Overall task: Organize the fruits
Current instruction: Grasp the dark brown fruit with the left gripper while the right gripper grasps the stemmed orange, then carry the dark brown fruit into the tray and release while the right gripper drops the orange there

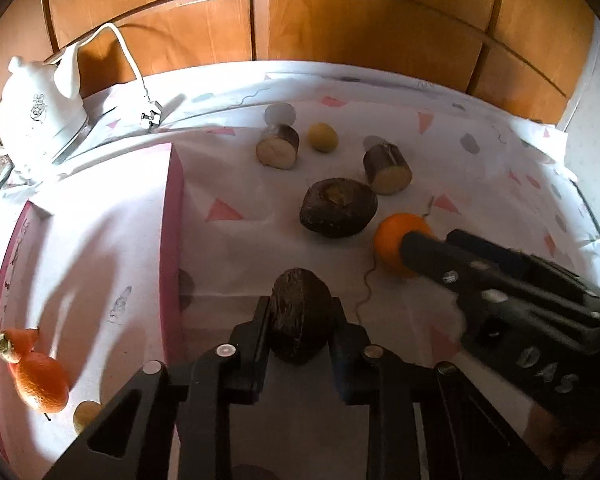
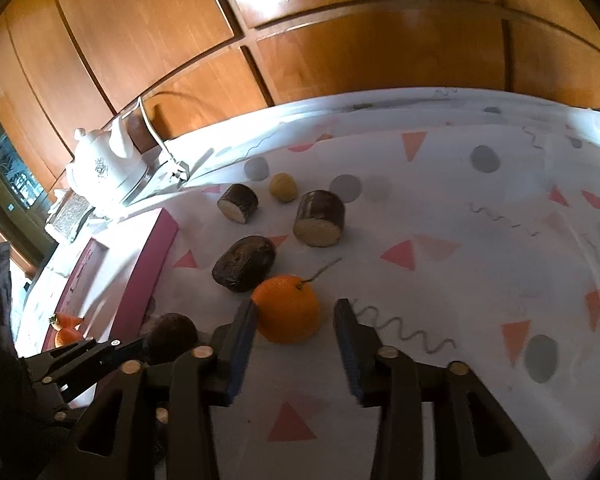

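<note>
My left gripper (image 1: pixel 300 316) is shut on a dark brown round fruit (image 1: pixel 300 320), held just right of the pink-rimmed tray (image 1: pixel 172 240). The tray holds an orange tangerine (image 1: pixel 40 384), a piece of orange peel (image 1: pixel 20 344) and a small yellow fruit (image 1: pixel 86 414). My right gripper (image 2: pixel 296 316) is open, its fingers on either side of an orange (image 2: pixel 288 308) on the cloth; the orange also shows in the left wrist view (image 1: pixel 396 240). Another dark brown fruit (image 2: pixel 244 262), two cut brown cylinders (image 2: pixel 320 218) (image 2: pixel 238 203) and a small yellow fruit (image 2: pixel 283 187) lie beyond.
A white ceramic kettle (image 1: pixel 36 108) with a cord and plug (image 1: pixel 150 118) stands at the far left. Wooden cabinet doors (image 1: pixel 340 12) back the table. The patterned tablecloth (image 2: pixel 480 248) covers the table to the right.
</note>
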Motion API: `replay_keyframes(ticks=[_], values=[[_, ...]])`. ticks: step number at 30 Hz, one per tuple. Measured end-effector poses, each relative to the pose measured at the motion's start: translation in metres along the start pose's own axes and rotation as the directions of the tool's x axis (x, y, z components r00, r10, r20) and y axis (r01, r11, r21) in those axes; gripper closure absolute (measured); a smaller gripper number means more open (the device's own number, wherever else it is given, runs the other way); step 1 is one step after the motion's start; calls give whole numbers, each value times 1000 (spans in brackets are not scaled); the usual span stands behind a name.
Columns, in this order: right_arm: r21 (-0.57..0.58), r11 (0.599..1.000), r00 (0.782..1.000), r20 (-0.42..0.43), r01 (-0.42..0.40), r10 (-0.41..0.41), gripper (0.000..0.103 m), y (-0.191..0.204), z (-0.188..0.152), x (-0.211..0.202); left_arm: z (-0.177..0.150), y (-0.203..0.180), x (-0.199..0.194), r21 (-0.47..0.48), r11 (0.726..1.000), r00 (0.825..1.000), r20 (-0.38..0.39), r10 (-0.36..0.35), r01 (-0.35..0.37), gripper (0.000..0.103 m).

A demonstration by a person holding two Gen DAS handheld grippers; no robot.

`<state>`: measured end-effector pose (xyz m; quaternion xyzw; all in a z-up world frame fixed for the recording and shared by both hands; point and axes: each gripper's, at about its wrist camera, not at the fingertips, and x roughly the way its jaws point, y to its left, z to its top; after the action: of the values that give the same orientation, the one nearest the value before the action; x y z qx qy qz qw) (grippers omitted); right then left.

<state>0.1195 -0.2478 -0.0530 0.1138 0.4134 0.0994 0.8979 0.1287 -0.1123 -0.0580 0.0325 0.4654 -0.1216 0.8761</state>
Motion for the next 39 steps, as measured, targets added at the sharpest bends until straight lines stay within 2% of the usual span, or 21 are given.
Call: replay_keyframes(ticks=[6,7,8,9,11,22,25,27,31,39], values=[[-20,999,999,-43,-26,25,53,9,-1,16,-9,-9,-11,51,998,999,43,-27,24,77],[-19,999,998,-48,-29,28,55,10,-1,18,-10,-10,-13,57,998,998,50,-33,30,77],[-22,999,998,-49,-38,37,63,12,-2,19,-10,-9,-14,56,998,998,56,-33,30,77],[-26,999,999,-42,-34,32,64,13,-3,18,-10,-8,-15,51,998,998,60,-36,33,77],[-42,999,999,-28,26,-27,65,15,-5,14,-13,-6,-19,46,998,997,66,-49,46,77],[-48,986,987,-3,158,-158,65,-15,-31,-29,-51,-24,-33,98,993,994,88,-71,63,77],[-39,989,989,3,145,-145,65,-20,-41,-31,-58,-26,-29,99,994,992,107,-60,50,77],[-33,988,989,22,148,-147,65,-20,-45,-32,-59,-22,-27,73,995,991,112,-74,66,77],[-37,987,987,27,157,-156,65,-18,-48,-30,-60,-25,-25,93,995,990,133,-55,43,77],[-33,988,988,43,148,-147,65,-21,-52,-31,-58,-24,-23,89,995,989,133,-65,53,79]])
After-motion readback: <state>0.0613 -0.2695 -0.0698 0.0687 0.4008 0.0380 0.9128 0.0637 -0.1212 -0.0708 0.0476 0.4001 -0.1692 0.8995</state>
